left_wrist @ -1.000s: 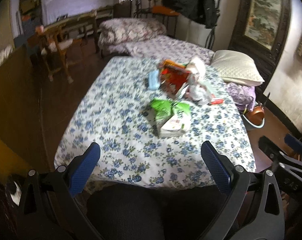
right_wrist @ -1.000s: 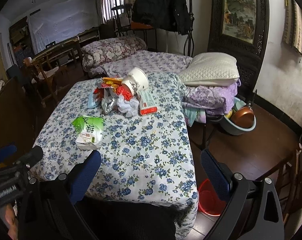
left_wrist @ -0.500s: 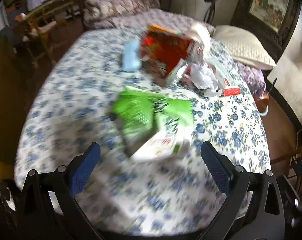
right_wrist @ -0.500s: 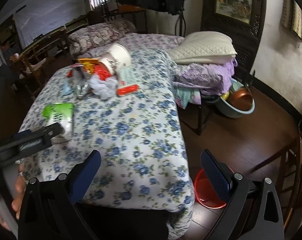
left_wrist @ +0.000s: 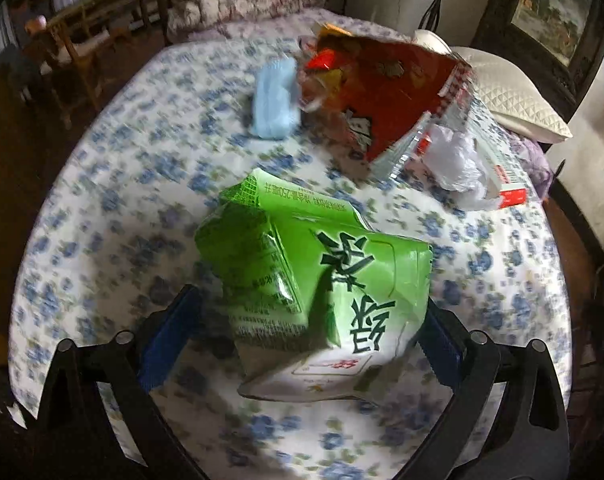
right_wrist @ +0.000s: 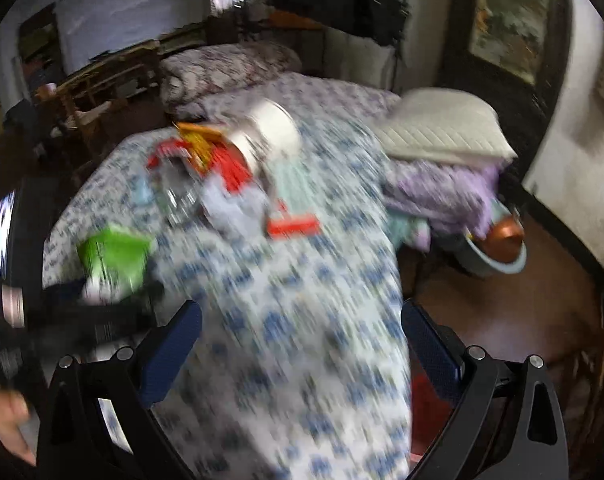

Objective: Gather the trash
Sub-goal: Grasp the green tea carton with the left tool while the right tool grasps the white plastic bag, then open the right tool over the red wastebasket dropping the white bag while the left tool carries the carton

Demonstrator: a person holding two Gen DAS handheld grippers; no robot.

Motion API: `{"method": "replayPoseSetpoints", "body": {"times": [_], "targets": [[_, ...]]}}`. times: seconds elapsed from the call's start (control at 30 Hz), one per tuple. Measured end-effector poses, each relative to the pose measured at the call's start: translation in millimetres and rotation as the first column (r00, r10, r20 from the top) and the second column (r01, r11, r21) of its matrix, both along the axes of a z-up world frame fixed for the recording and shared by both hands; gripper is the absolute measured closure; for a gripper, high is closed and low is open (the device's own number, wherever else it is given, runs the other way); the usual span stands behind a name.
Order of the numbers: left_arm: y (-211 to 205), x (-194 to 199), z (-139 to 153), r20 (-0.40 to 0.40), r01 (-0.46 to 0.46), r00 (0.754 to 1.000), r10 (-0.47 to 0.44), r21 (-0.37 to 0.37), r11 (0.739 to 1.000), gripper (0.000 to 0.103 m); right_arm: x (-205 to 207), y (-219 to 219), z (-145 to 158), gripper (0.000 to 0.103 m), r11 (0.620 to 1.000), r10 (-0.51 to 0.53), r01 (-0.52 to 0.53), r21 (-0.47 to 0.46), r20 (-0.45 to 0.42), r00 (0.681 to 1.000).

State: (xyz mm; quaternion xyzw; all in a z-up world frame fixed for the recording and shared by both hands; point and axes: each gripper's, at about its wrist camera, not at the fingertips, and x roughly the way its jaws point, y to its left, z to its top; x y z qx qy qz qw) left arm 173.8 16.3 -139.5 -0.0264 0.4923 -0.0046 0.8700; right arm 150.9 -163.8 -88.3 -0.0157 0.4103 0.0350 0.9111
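Note:
A crushed green and white drink carton (left_wrist: 321,292) lies on the floral tablecloth (left_wrist: 122,200). My left gripper (left_wrist: 302,344) is open, its blue pads on either side of the carton's near end. Behind it lie a red snack bag (left_wrist: 385,92), a blue face mask (left_wrist: 276,98), a white crumpled plastic bag (left_wrist: 453,160) and a red-ended box (left_wrist: 509,192). My right gripper (right_wrist: 302,352) is open and empty above the table's near right part. In the blurred right wrist view the carton (right_wrist: 114,256) sits at the left with the left gripper (right_wrist: 82,320) at it.
A white paper cup (right_wrist: 274,128) lies on the trash pile. A red bin (right_wrist: 425,416) stands on the floor by the table's right edge. A basin with a copper pot (right_wrist: 501,240), pillows (right_wrist: 441,132) and bedding sit right and behind. A wooden chair (left_wrist: 74,52) stands far left.
My left gripper has moved forward and down until its open pads flank the green carton. The right gripper has swung, blurring its view; it stays open.

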Motion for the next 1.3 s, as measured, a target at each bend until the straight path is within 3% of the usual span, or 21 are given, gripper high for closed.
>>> {"method": "replayPoseSetpoints", "body": {"times": [0.1, 0.23, 0.3, 0.43, 0.47, 0.53, 0.57, 0.67, 0.93, 1.3], "targets": [[9.9, -1.2, 1.8, 0.017, -0.003, 1.0, 0.002, 0.015, 1.0, 0.028, 29.0, 20.1, 0.0, 0.006, 0.996, 0.094, -0.094, 0.004, -0.007, 0.996], [25.4, 0.1, 1.7, 0.024, -0.026, 0.999, 0.026, 0.014, 1.0, 0.028, 56.3, 44.6, -8.9, 0.007, 0.985, 0.168, -0.169, -0.032, -0.027, 0.985], [34.6, 1.0, 1.3, 0.023, -0.024, 0.999, 0.025, -0.016, 1.0, 0.028, 67.2, 49.1, -15.6, 0.02, 0.982, 0.184, -0.185, -0.022, -0.038, 0.982], [44.0, 2.2, 0.8, 0.024, -0.028, 0.999, 0.029, -0.037, 0.999, 0.028, 82.3, 52.1, -34.5, 0.028, 0.982, 0.187, -0.188, -0.014, -0.083, 0.979], [45.7, 2.0, 0.5, 0.023, -0.029, 0.999, 0.03, -0.041, 0.999, 0.028, 85.3, 52.7, -37.7, 0.033, 0.982, 0.186, -0.189, -0.021, -0.091, 0.978], [46.2, 0.9, 0.2, 0.027, -0.03, 0.999, 0.031, -0.034, 0.999, 0.028, 91.1, 54.2, -46.0, 0.058, 0.98, 0.192, -0.195, -0.024, -0.098, 0.976], [45.7, 0.4, -0.2, 0.028, -0.027, 0.999, 0.028, -0.029, 0.999, 0.028, 92.4, 54.7, -48.9, 0.079, 0.981, 0.19, -0.193, -0.031, -0.099, 0.977], [41.9, -3.9, 0.3, 0.035, -0.023, 0.999, 0.024, -0.01, 1.0, 0.028, 87.2, 48.0, -44.7, 0.087, 0.982, 0.189, -0.189, 0.015, -0.081, 0.979], [37.9, -8.1, 2.5, 0.04, -0.023, 0.999, 0.024, -0.017, 1.0, 0.028, 35.5, 34.7, -7.4, 0.087, 0.971, 0.202, -0.203, 0.123, 0.018, 0.979], [20.0, -34.6, 28.5, 0.082, 0.023, 0.996, -0.022, -0.018, 1.0, 0.028, -21.0, 27.8, -5.2, 0.087, 0.966, 0.206, -0.201, 0.16, -0.018, 0.978]]}}
